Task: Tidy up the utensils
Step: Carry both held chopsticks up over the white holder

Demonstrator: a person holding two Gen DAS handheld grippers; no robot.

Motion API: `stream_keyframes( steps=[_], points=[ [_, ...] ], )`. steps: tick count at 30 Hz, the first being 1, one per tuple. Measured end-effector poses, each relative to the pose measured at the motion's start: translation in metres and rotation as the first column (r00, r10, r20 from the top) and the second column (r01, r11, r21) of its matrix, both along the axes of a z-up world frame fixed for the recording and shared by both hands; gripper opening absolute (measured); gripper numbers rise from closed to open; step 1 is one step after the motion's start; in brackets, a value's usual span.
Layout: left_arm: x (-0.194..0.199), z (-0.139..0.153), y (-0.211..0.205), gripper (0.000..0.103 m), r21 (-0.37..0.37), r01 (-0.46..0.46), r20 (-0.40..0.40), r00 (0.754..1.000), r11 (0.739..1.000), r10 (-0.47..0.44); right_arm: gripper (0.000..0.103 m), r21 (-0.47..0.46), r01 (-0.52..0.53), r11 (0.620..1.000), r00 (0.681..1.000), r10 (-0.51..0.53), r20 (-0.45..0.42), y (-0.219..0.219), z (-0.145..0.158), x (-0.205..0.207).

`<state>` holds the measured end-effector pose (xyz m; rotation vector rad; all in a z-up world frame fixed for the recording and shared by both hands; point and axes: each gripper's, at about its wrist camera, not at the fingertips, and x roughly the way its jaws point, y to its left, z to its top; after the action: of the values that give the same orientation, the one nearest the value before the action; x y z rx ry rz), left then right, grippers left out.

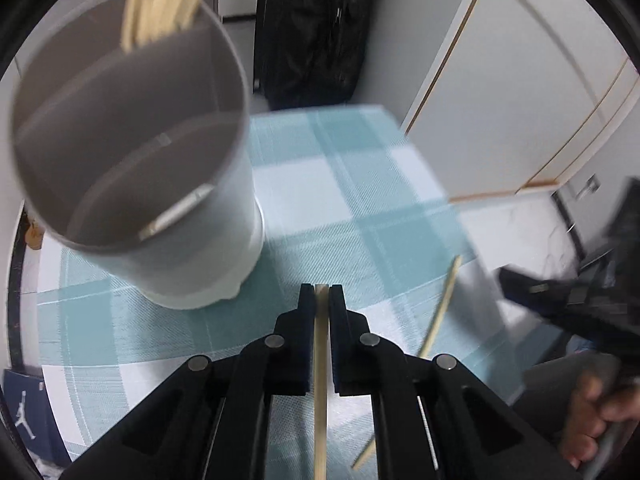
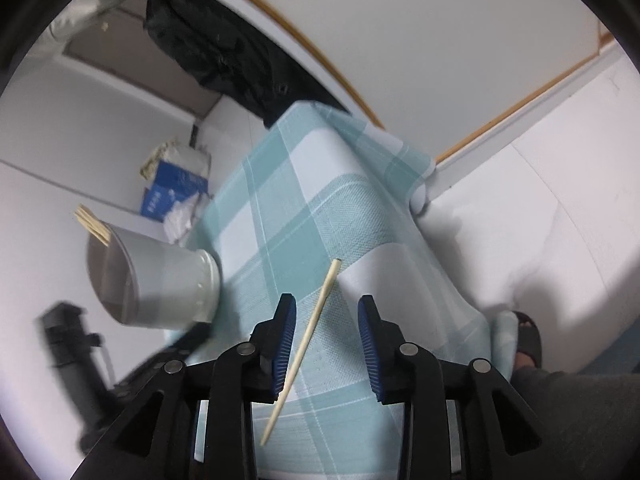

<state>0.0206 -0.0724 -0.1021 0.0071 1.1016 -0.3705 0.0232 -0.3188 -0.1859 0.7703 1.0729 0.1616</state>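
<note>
— What's in front of you, biggest thing first?

— The bench, under a teal-and-white checked cloth. On it, to my left, stands a grey cylindrical holder with a bundle of pale chopsticks sticking out of its top.

— And your left claw?

— My left claw is pinched tight on a single chopstick, which runs back between the jaws toward me, just beside the holder's base.

— The right one?

— My right claw stands partly open over the cloth, gripping nothing. A second loose chopstick lies slanted on the cloth between its blue pads, nearer the left pad; whether it touches that pad I can't tell.
</note>
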Motion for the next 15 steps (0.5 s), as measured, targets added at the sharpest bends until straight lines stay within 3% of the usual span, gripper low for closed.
stream_keyframes(
  steps=[4, 9, 15],
  points=[
    [-0.010, 0.025, 0.013, 0.003, -0.070, 0.004, 0.051, 0.999, 0.998, 0.000, 0.032, -0.031, -0.066, 0.997, 0.997, 0.064, -0.047, 0.014, -0.004, 0.018],
    [-0.019, 0.044, 0.027, 0.003, -0.108, 0.002, 0.100, 0.995, 0.994, 0.009, 0.032, -0.082, -0.071, 0.994, 0.990, 0.061, -0.128, 0.017, -0.008, 0.038],
    [-0.026, 0.068, 0.045, 0.003, -0.161, -0.026, 0.179, 0.982, 0.987, 0.055, 0.031, -0.220, -0.138, 0.966, 0.967, 0.083, -0.240, 0.034, -0.009, 0.065]
  ],
)
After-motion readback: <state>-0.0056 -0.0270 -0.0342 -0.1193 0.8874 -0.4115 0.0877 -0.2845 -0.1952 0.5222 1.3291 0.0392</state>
